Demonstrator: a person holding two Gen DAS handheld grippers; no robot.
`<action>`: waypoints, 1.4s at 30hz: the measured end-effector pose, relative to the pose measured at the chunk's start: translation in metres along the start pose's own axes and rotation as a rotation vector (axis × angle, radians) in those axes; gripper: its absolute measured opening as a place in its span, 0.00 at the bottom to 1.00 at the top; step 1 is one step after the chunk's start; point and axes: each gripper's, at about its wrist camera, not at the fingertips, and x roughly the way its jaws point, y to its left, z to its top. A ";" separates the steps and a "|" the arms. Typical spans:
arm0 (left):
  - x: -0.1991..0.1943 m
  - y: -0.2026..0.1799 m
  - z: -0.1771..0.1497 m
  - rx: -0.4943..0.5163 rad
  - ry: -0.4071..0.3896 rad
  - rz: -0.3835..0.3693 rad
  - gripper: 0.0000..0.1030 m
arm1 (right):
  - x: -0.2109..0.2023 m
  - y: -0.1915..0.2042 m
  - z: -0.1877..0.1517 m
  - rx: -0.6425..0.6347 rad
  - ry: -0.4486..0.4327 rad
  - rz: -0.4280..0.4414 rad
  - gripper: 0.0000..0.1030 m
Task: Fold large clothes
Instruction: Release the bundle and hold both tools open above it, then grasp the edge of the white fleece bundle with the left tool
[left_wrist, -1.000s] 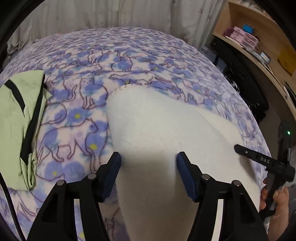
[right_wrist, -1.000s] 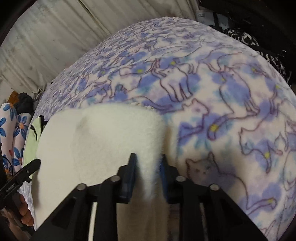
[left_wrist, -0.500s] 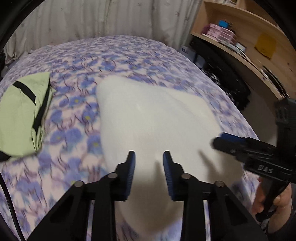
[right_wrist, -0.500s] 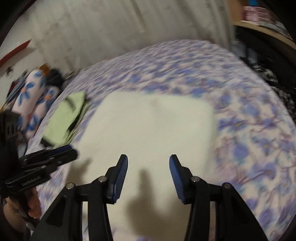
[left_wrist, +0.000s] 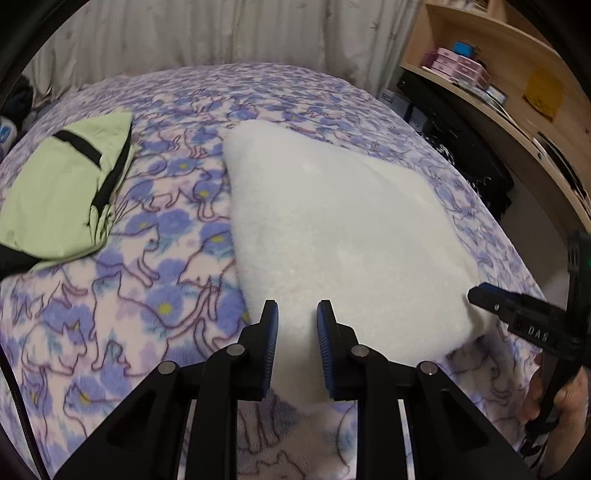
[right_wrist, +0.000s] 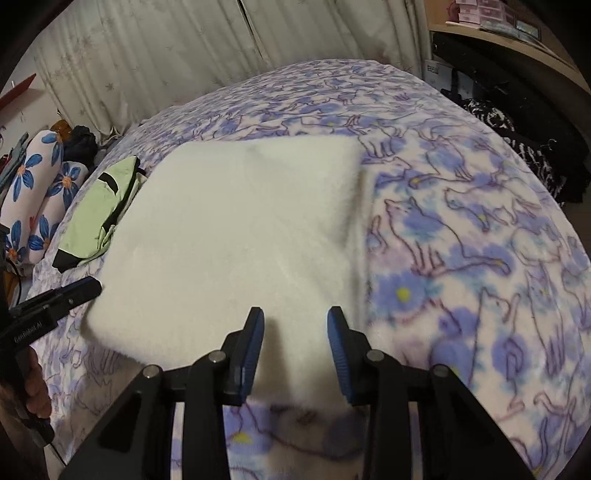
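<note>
Fleece, thick and soft: the white folded garment (left_wrist: 332, 221) lies on the cat-print bed (left_wrist: 129, 295) and looks light and floppy; take it by the near corners. Left gripper (left_wrist: 295, 332) and right gripper (right_wrist: 295, 332) both hover with fingers parted, empty.
</note>
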 end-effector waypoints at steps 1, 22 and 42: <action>-0.002 -0.001 0.000 -0.009 0.001 0.001 0.19 | -0.002 0.000 -0.001 0.003 -0.001 -0.003 0.34; -0.070 -0.025 -0.022 0.007 -0.021 0.073 0.59 | -0.060 0.007 -0.024 0.057 0.025 0.041 0.44; -0.027 -0.004 -0.002 -0.079 0.094 -0.023 0.80 | -0.031 -0.033 0.000 0.131 0.115 0.068 0.76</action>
